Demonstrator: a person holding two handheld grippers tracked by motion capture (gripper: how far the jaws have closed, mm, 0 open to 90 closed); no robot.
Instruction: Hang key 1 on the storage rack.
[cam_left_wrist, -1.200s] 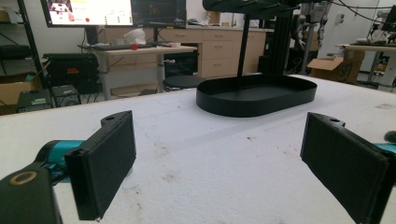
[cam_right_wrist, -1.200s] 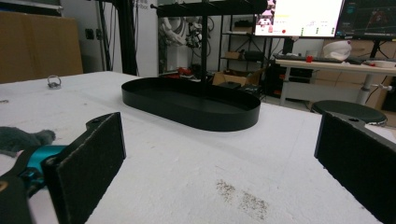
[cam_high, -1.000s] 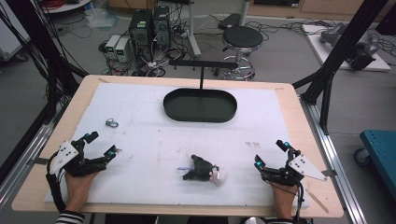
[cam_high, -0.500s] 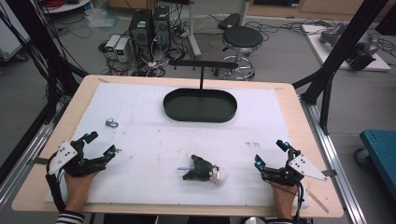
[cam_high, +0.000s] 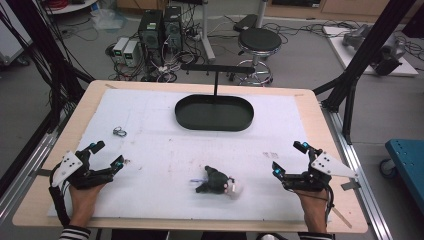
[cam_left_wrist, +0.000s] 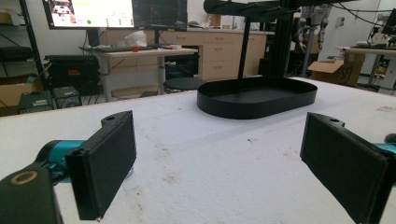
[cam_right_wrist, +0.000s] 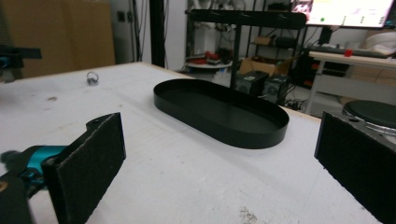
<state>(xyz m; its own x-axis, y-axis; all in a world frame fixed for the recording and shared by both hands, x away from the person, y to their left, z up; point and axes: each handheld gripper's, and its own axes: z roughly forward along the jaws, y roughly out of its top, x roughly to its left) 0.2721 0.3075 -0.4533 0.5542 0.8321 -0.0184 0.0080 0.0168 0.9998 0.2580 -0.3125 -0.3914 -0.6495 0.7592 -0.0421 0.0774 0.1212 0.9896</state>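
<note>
Overall, two tools (cam_high: 107, 155) (cam_high: 289, 157) (both agape), one tray (cam_high: 214, 113)

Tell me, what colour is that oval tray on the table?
Black all over; the oval tray shows best in the right gripper view.

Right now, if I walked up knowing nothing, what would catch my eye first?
Probably the black oval tray at the far middle of the white table, under a T-shaped stand. Nearer the person lies a small dark bundle with a white end, flanked by the left gripper and right gripper, both jaws open.
</note>
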